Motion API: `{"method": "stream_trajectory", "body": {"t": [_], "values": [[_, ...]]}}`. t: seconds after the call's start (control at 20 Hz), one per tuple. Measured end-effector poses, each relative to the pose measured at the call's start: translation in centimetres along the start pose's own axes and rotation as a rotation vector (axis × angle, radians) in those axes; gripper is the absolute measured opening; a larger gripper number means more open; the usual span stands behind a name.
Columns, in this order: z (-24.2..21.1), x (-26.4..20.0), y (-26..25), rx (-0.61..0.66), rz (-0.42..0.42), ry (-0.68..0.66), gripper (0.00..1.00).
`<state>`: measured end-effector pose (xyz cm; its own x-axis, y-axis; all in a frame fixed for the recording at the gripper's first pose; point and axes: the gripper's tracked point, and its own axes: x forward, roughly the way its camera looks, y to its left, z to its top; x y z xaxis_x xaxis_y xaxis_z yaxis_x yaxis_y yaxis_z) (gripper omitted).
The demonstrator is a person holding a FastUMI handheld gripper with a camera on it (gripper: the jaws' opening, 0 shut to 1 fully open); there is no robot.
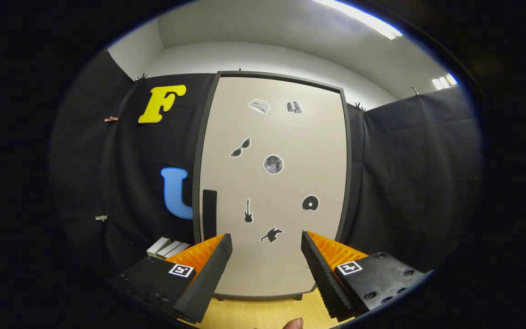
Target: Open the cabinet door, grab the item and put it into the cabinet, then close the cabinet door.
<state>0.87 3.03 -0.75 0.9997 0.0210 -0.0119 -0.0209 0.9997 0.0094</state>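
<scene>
Beige flat cabinet door (274,183), closed, stickered, dark vertical handle (209,214) at its left edge; small white boxes (167,248) left of cabinet. Gripper (266,256): fingers wide apart, empty.

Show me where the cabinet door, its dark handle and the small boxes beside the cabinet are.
cabinet door (290,137), gripper view, bare panel between stickers
handle (209,212), gripper view, middle of the dark strip
boxes (167,248), gripper view, top of the stack
gripper (266,246), gripper view, open, nothing between fingers
</scene>
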Motion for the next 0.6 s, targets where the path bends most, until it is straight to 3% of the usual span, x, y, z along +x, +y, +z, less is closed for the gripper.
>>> {"method": "stream_trajectory", "body": {"t": [0.6], "values": [[-0.4, 6.4, 7.1, 0.014, 0.075, 0.007, 0.97]]}}
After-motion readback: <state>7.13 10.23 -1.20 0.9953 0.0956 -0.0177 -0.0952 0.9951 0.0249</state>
